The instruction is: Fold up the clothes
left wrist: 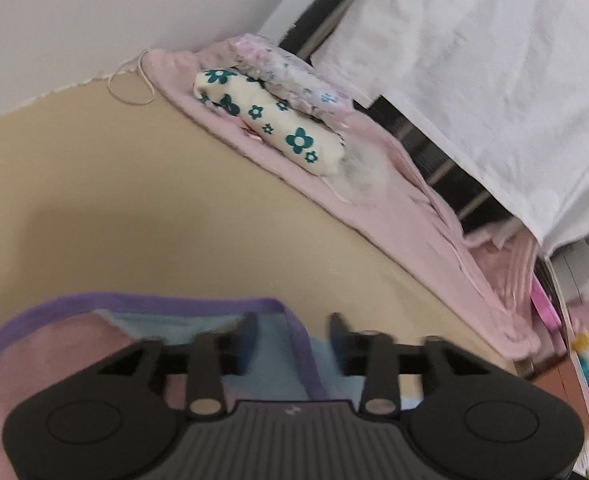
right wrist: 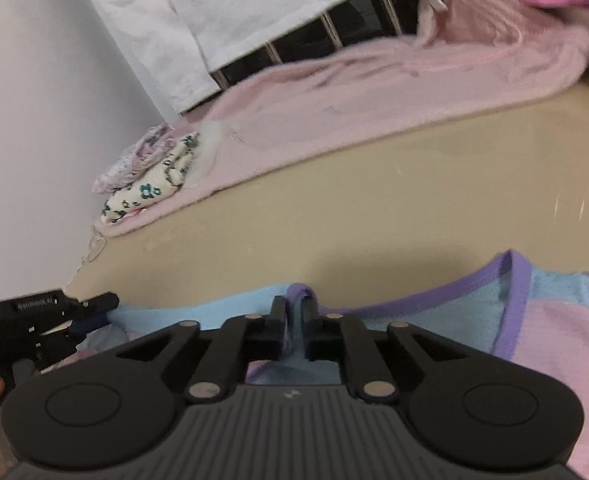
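Observation:
A pink and light-blue top with purple trim (left wrist: pixel 262 360) lies on the beige surface (left wrist: pixel 134 200) right under both grippers; it also shows in the right wrist view (right wrist: pixel 554 340). My left gripper (left wrist: pixel 292 328) is open, its fingers apart over the blue part and purple edge. My right gripper (right wrist: pixel 293 312) is shut on a bunched fold of the top's blue and purple fabric. The left gripper also shows at the left edge of the right wrist view (right wrist: pixel 90 312).
A pink blanket (left wrist: pixel 394 184) lies along the back with folded clothes on it: a cream cloth with teal flowers (left wrist: pixel 270 120) and a pale floral piece (left wrist: pixel 294 72). A white sheet (left wrist: pixel 474 60) hangs over dark railings behind. A white wall (right wrist: pixel 34 100) stands left.

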### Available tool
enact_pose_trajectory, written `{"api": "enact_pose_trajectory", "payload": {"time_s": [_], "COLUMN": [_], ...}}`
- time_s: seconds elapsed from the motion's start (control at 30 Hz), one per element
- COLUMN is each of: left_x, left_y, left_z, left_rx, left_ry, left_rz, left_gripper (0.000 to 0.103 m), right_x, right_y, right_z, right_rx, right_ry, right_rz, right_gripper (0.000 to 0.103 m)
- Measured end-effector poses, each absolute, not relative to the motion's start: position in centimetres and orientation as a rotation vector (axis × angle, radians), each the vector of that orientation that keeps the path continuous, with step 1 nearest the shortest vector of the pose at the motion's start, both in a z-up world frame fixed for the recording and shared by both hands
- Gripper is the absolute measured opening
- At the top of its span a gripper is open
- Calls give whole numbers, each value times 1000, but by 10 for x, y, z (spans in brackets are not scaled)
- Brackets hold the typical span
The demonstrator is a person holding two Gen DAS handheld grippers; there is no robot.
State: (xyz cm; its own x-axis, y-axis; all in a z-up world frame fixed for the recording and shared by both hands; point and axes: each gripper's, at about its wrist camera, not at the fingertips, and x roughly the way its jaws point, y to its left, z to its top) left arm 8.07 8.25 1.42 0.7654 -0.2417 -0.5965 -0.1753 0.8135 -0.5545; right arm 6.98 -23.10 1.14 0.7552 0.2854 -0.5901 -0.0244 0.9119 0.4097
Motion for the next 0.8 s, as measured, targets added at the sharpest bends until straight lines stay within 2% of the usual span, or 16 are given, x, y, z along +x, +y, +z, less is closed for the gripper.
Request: {"api": "enact_pose_trajectory", "payload": {"time_s": [0.07,0.13,0.2,0.27,0.37,0.47,0.53,0.6,0.63,0.67,0.7,0.8], "left_x": [57,19,-27,-71,-124,-145,-148,-151,-150,-149,-147,-145], "left_y": [79,70,56,44,40,31,32,33,35,38,40,47], "left_z": [32,48,54,52,32,13,11,10,11,12,13,19], "left_rx": [-541,-395,-227,-95,-46,37,71,105,118,132,145,209], "left_ry": [747,755,733,708,642,688,673,657,647,638,628,618], "left_rz": [-119,-287,-439,-552,-698,-736,-720,-705,-714,-722,-731,-742], "left_gripper": [42,45,51,51,51,50,43,19,2,1,1,1], "right_x": [54,32,2,-30,-79,-110,-117,-122,-126,-130,-133,-136], "right_y": [-230,-232,-236,-235,-233,-223,-216,-208,-205,-202,-199,-195], "right_z": [22,33,39,37,31,22,15,10,10,10,9,10], "right_rx": [347,289,222,181,189,192,176,155,140,126,114,86], "right_ry": [680,667,693,727,761,769,783,792,783,775,770,765], "right_rz": [186,203,264,329,445,506,491,464,459,455,454,435], "right_gripper": [31,36,36,36,36,40,40,39,33,18,12,9]}}
